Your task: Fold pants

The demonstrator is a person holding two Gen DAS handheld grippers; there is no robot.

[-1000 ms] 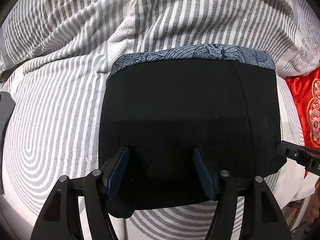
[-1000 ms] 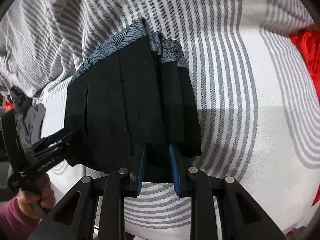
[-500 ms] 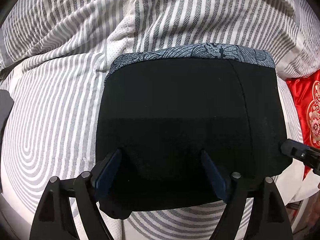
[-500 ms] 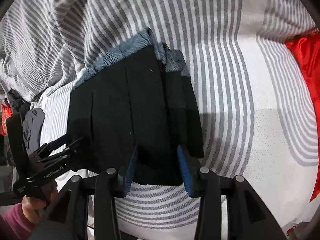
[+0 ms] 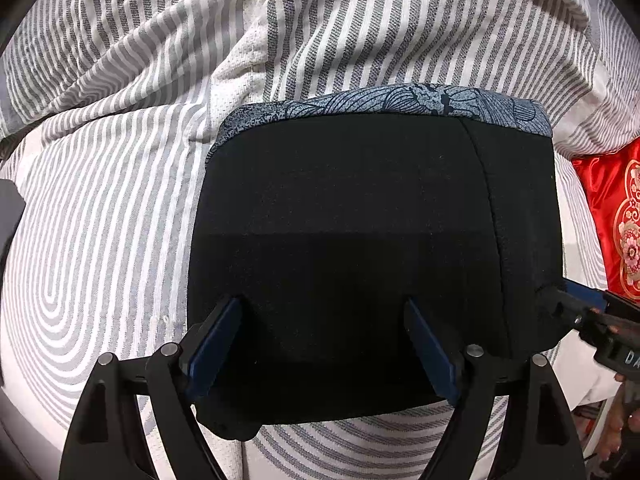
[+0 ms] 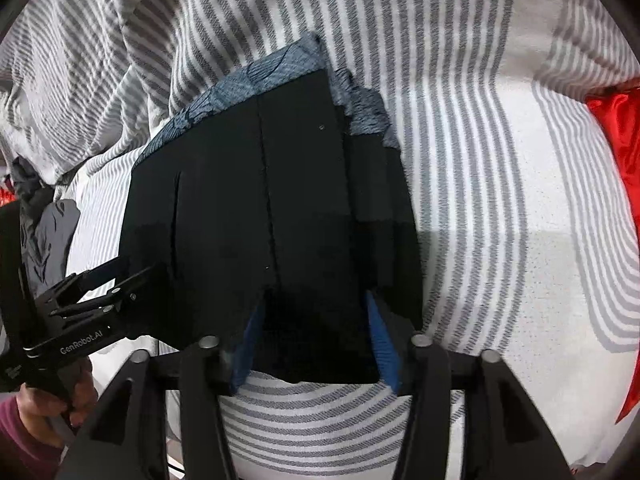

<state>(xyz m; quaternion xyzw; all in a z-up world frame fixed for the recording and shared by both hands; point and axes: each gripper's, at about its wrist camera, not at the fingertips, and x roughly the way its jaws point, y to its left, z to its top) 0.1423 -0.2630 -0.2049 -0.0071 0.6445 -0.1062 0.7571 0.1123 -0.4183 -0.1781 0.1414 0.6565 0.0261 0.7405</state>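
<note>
The black pants (image 5: 360, 240) lie folded into a compact rectangle on the striped bed, with a blue-grey patterned band along the far edge. They also show in the right wrist view (image 6: 272, 216). My left gripper (image 5: 324, 316) is open, its blue pads spread wide over the near edge of the pants. My right gripper (image 6: 314, 312) is open, its pads spread at the near edge of the fold. The right gripper shows at the right edge of the left wrist view (image 5: 592, 320), and the left gripper at the left of the right wrist view (image 6: 92, 292).
The grey-and-white striped bedding (image 5: 100, 220) is rumpled at the back. A red embroidered cloth (image 5: 616, 220) lies at the right; it also shows in the right wrist view (image 6: 620, 128). A grey garment (image 6: 44, 224) lies at the far left.
Both grippers have opened wider and let go of the near edge of the folded pants. The pants lie still on the bed.
</note>
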